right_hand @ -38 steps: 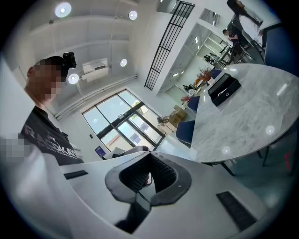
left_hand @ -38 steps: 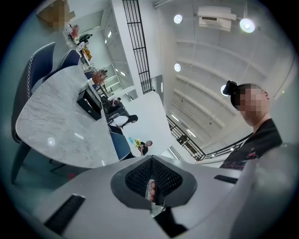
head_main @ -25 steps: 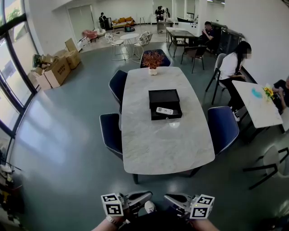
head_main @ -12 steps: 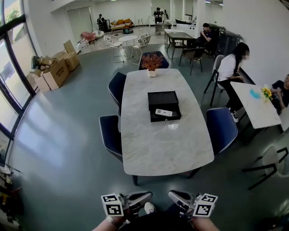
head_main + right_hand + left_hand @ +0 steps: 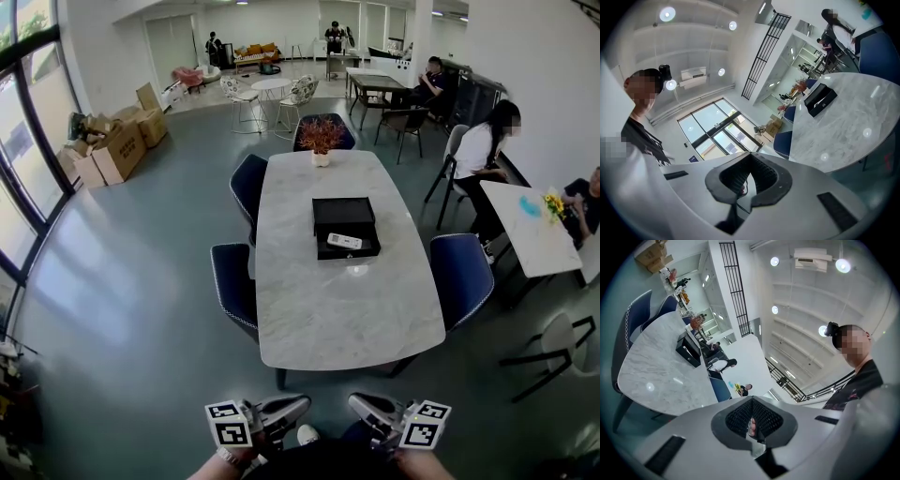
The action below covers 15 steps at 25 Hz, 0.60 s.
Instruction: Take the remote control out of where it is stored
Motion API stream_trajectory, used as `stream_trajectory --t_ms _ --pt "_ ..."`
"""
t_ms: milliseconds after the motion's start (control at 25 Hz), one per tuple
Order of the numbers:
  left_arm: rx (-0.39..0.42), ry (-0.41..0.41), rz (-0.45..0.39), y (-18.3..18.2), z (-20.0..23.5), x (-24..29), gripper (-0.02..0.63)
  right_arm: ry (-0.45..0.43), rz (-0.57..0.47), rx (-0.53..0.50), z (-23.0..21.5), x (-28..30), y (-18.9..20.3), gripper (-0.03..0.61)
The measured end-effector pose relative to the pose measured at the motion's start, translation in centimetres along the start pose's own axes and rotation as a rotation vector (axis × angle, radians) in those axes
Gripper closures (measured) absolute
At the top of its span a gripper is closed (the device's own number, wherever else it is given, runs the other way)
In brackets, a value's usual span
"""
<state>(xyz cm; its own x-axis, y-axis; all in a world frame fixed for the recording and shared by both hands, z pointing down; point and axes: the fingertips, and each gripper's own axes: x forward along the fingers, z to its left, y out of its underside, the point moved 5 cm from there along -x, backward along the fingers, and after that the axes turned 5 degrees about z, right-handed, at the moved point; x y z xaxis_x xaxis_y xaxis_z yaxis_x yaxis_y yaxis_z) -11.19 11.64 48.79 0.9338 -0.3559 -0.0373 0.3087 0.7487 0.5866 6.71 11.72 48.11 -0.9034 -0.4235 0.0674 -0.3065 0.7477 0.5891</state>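
A white remote control (image 5: 344, 241) lies in the open black box (image 5: 342, 214) on the middle of the long marble table (image 5: 347, 309). Both grippers hang low, well short of the table's near end. My left gripper (image 5: 298, 406) and right gripper (image 5: 362, 405) point toward the table with jaws closed and nothing between them. In the left gripper view the jaws (image 5: 752, 427) meet with nothing in them, and the box (image 5: 689, 350) is small and far off. The right gripper view shows its jaws (image 5: 743, 185) closed too, with the box (image 5: 820, 99) distant on the table.
Dark blue chairs (image 5: 236, 281) (image 5: 461, 272) stand along both sides of the table. A potted plant (image 5: 322, 136) sits at its far end. Seated people (image 5: 483, 150) and a second white table (image 5: 534, 230) are at the right. Cardboard boxes (image 5: 117, 150) are stacked far left.
The right gripper has shifted slightly to the right. The left gripper has stayed about where it was. The box and remote have not moved on the table.
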Motion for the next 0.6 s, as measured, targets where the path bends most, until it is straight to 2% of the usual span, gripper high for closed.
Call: stream_trajectory --t_ms 280,600 --pt "-0.003 -0.030 -0.023 -0.6 0.6 -0.6 0.609 0.003 0.007 0.023 -1.1 0.9 -1.2 0.569" --pt "0.000 -0.108 -0.111 -2.2 1.4 -0.1 0.609 -0.061 0.077 0.017 -3.4 3.0 -5.0 0.569"
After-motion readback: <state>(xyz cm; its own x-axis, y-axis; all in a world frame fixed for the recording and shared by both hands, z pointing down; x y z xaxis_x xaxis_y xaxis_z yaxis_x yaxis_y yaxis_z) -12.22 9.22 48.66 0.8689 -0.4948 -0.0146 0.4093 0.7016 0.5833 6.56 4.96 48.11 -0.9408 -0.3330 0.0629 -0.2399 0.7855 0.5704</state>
